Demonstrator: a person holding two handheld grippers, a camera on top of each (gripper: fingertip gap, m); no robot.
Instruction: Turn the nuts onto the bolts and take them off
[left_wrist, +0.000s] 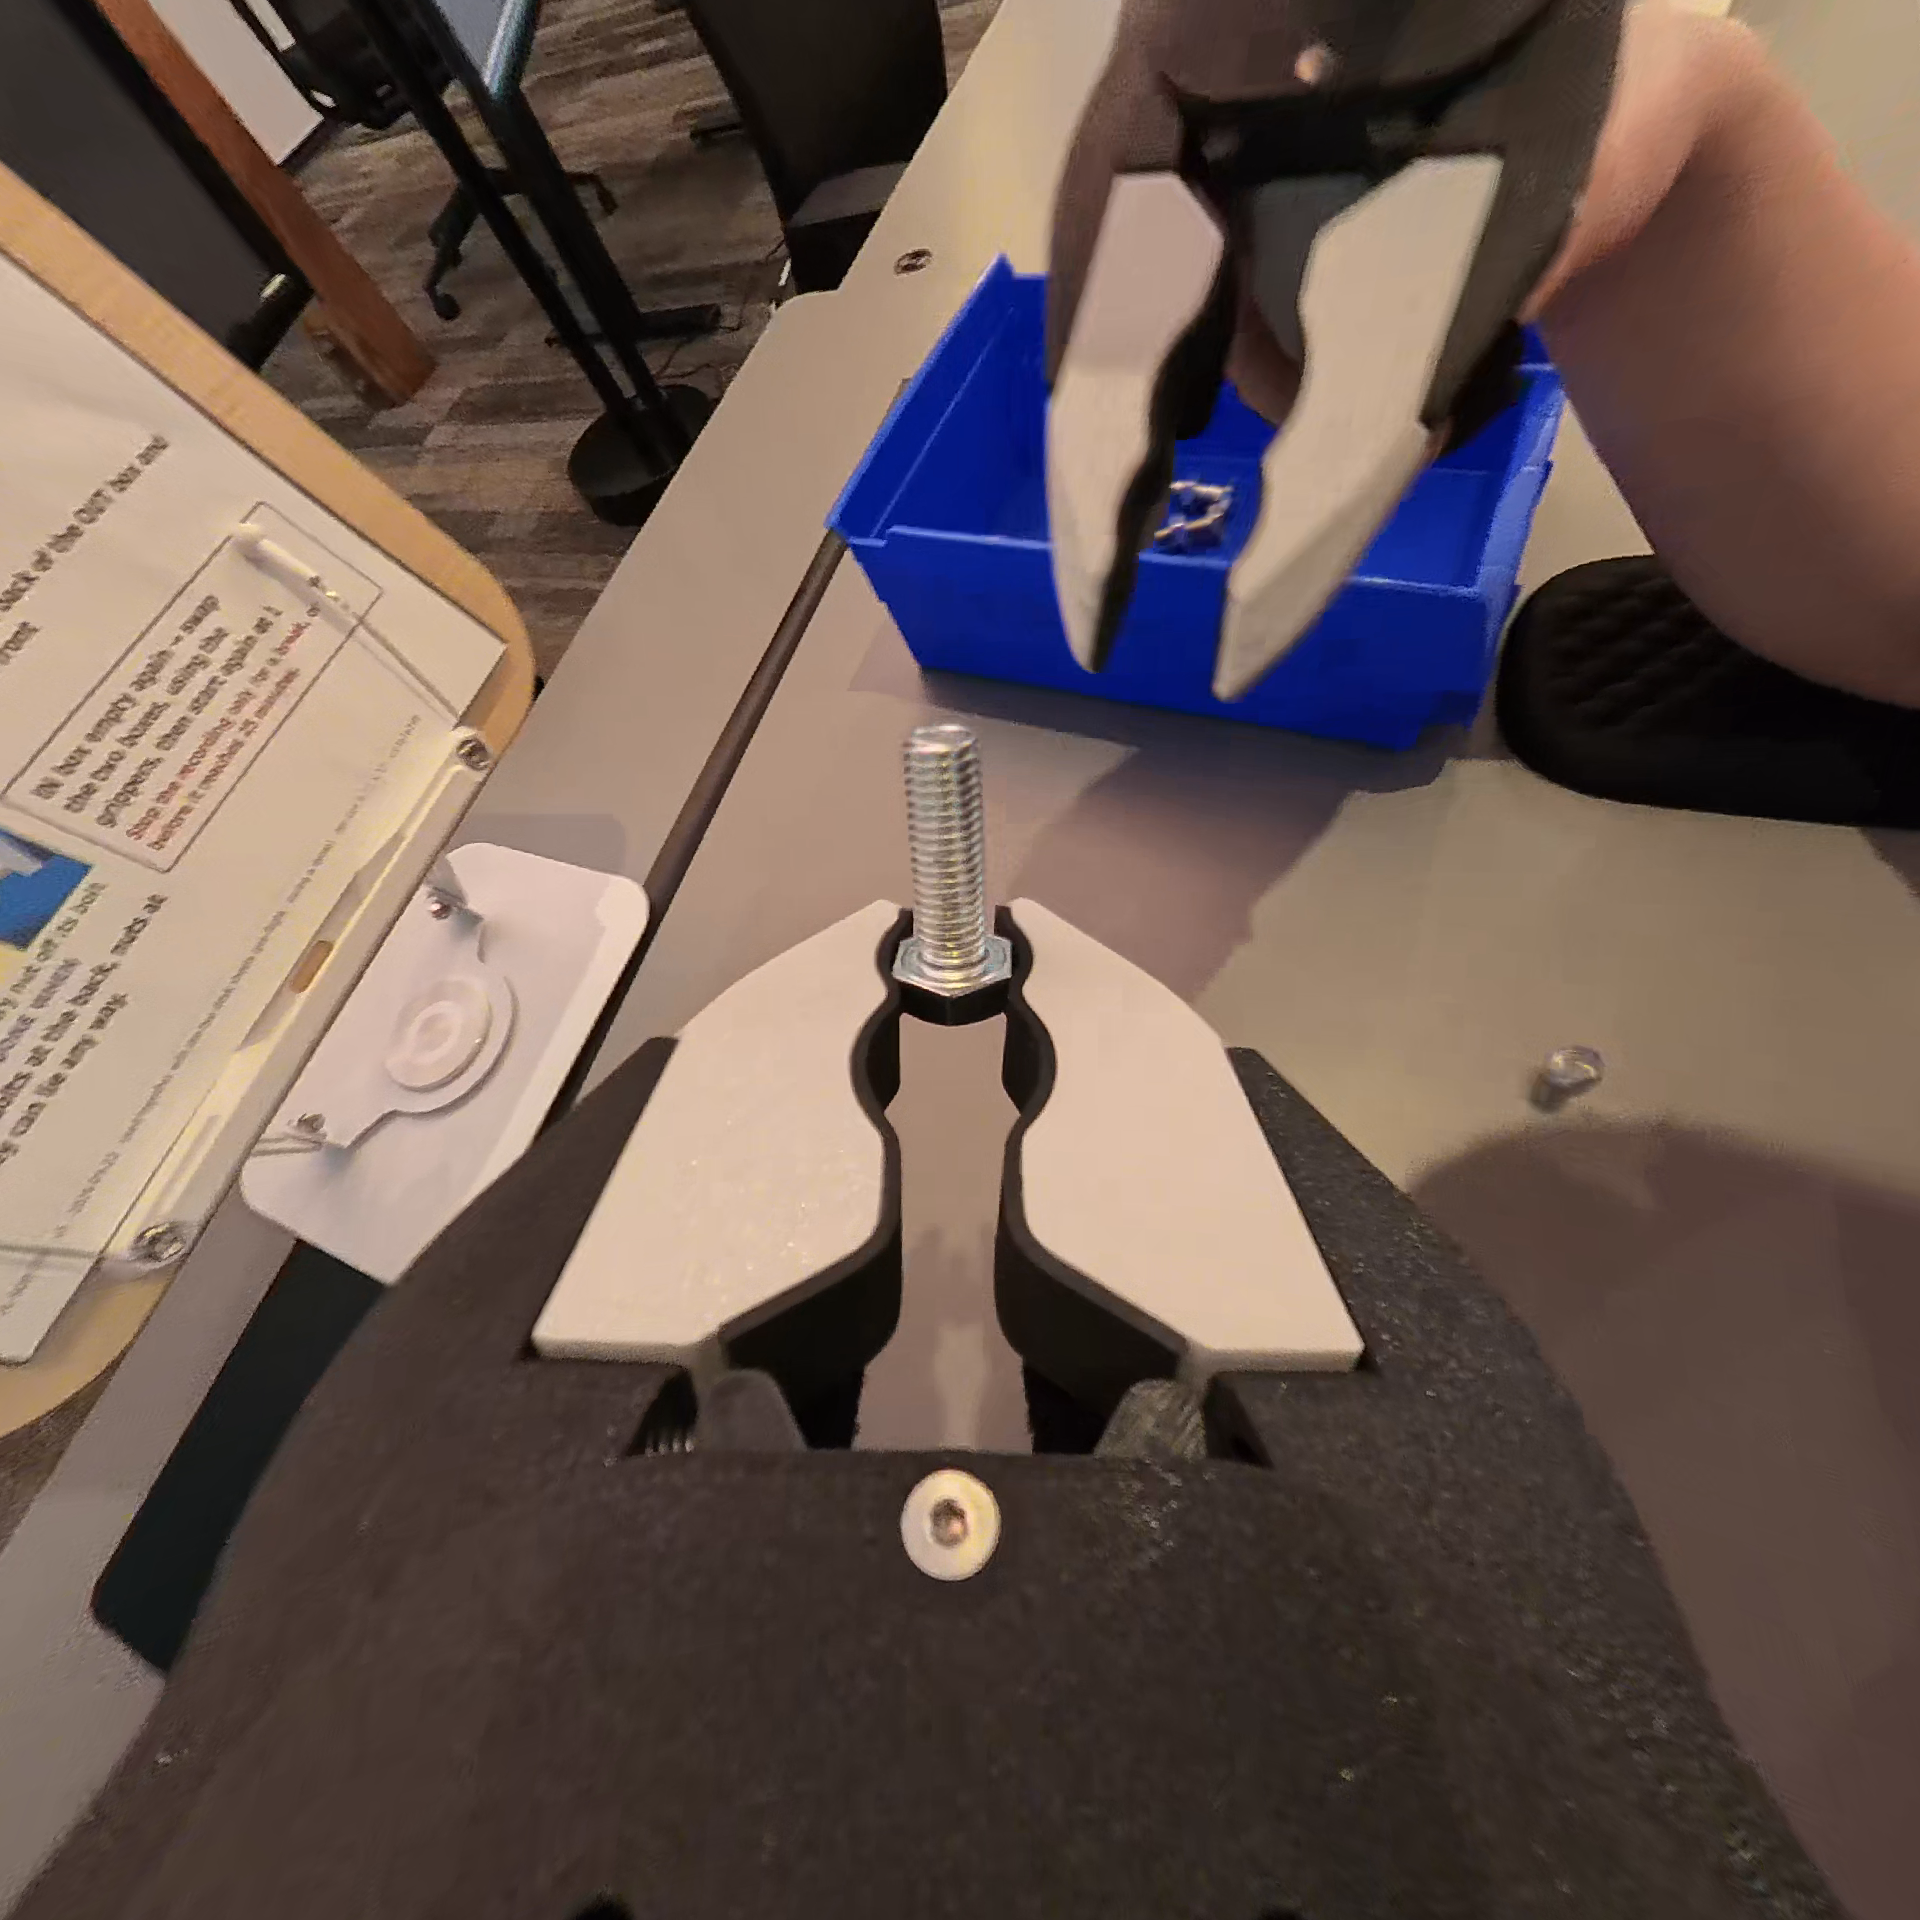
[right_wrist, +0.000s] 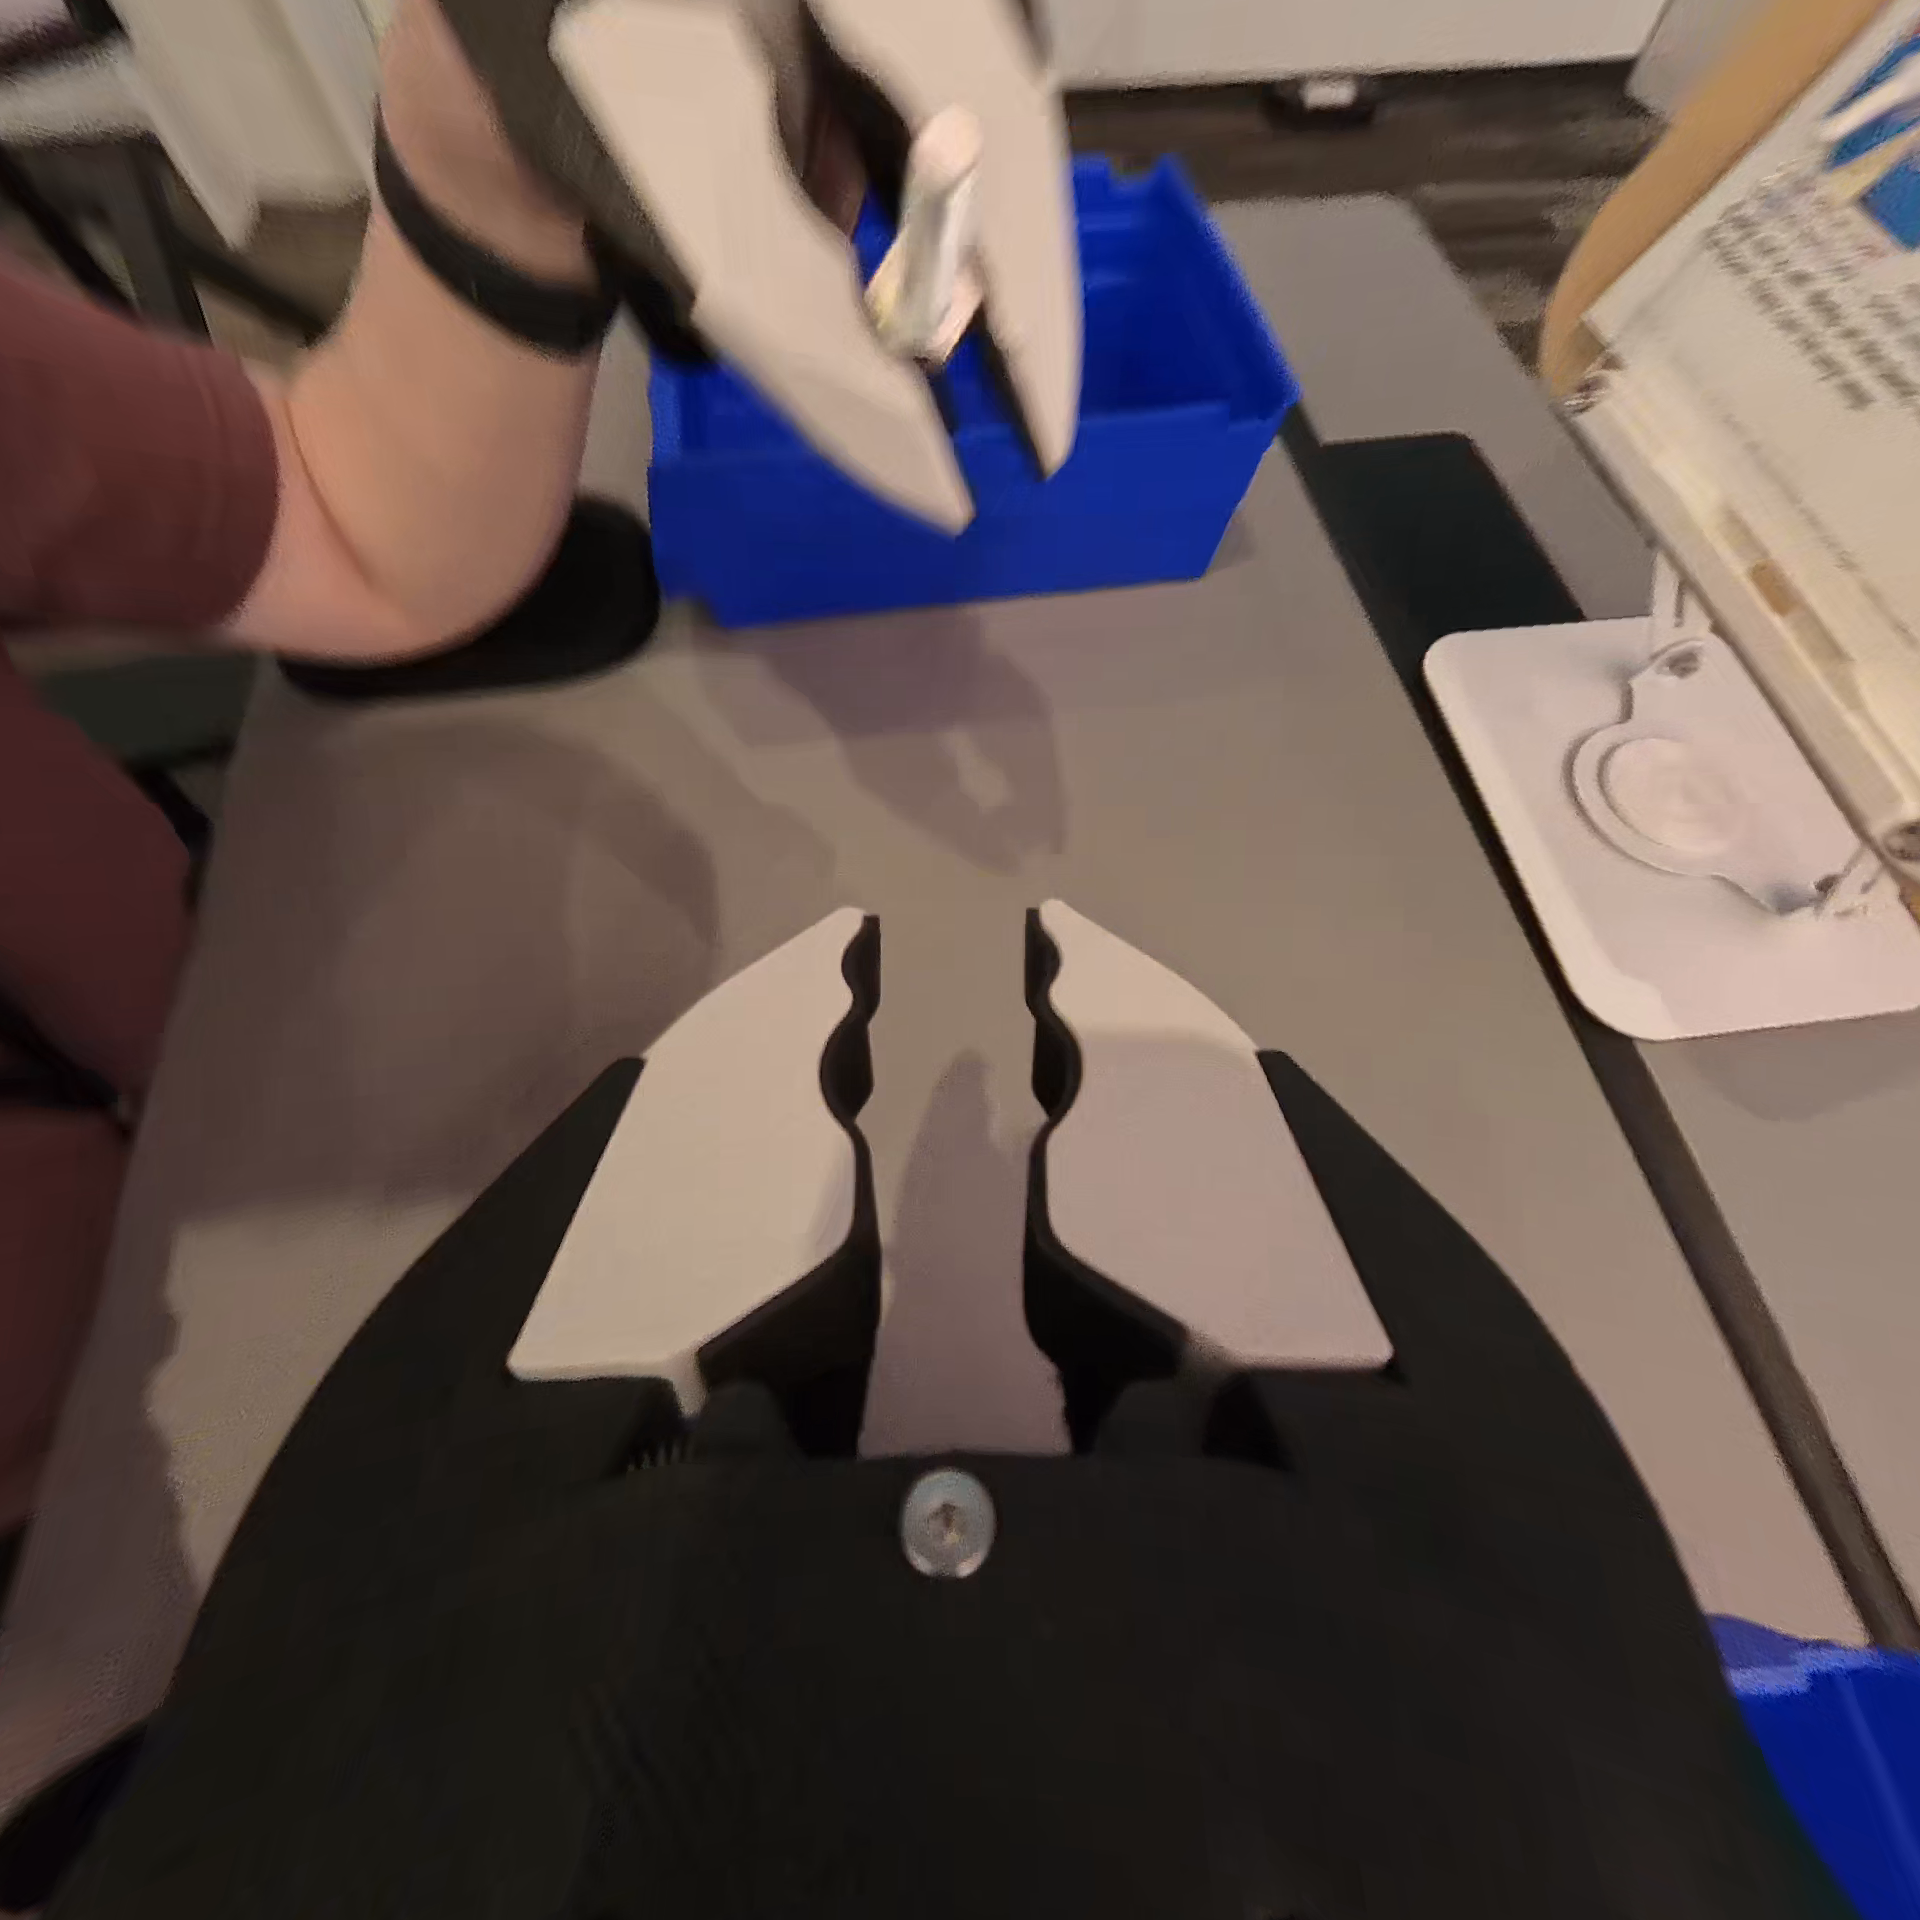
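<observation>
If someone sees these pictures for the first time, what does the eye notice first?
First, the shiny threaded bolt, standing upright and clamped at its head by the left tongs. Behind it, the open right tongs hang empty in front of a bright blue bin on the grey table.

Bolt (left_wrist: 943, 844): silver, zinc-look, threaded shank, upright, thread end up; lower end clamped betw. tips of left gripper (left_wrist: 948, 935). Also seen blurred in right wrist view (right_wrist: 930, 260), held above a blue bin.

Nut, on bolt (left_wrist: 945, 968): silver hex, seated low on shank, right at the finger tips; a dark hex part sits just under it.

Loose nut (left_wrist: 1567, 1070): small, silver, lying alone on grey table, right of bolt, well apart.

Metal pcs (left_wrist: 1195, 509): small pile in blue bin beyond bolt; kind unclear.
</observation>
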